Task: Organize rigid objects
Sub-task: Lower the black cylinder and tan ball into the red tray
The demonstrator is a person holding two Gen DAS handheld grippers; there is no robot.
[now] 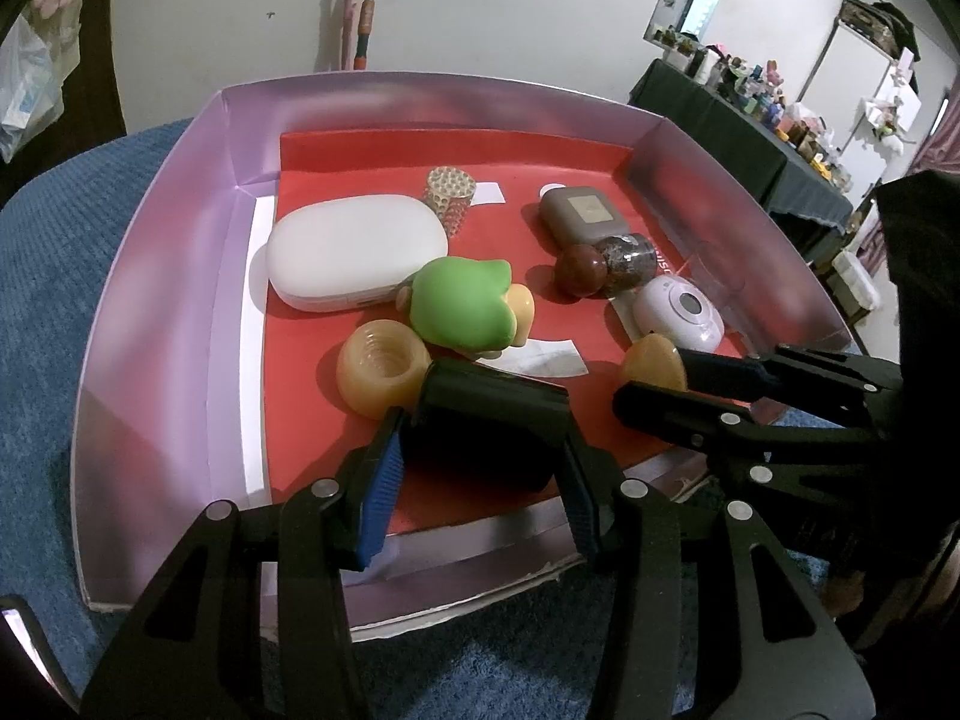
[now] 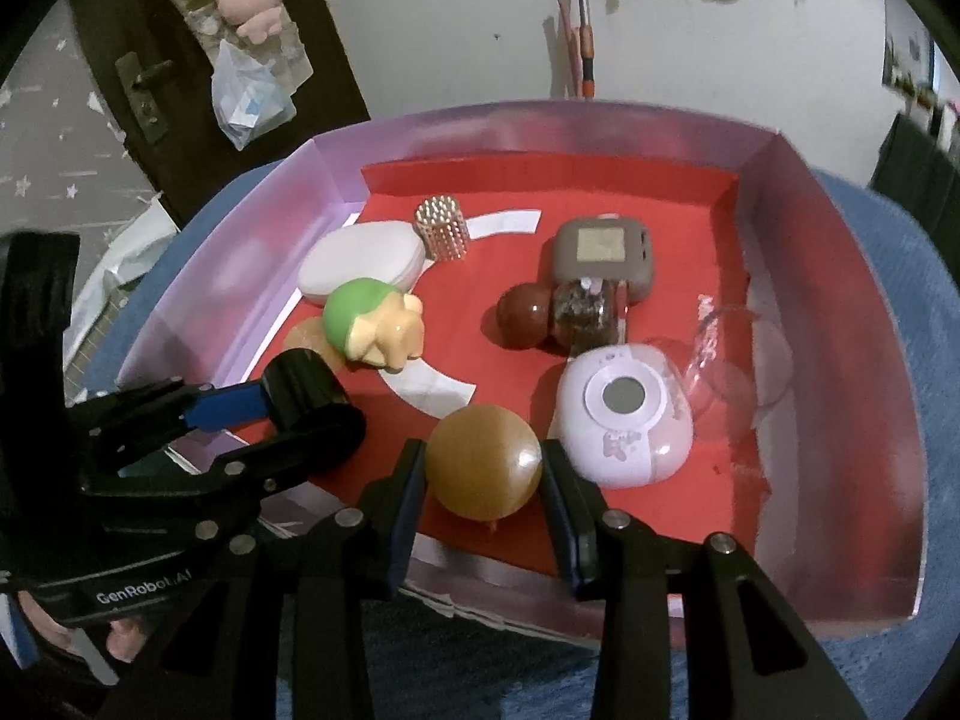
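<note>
Both grippers hold loads over the tray's near edge. My left gripper pinches a black cylinder; my right gripper clamps an amber ball, just beside the lilac gadget. Placing step, I judge. Next: lower each onto bare red liner, then spread. Only the right view shows the ball whole; only the left shows the amber ring unobstructed.

Amber ring — mostly hidden behind the green toy — shelf clutter too small to tell
</note>
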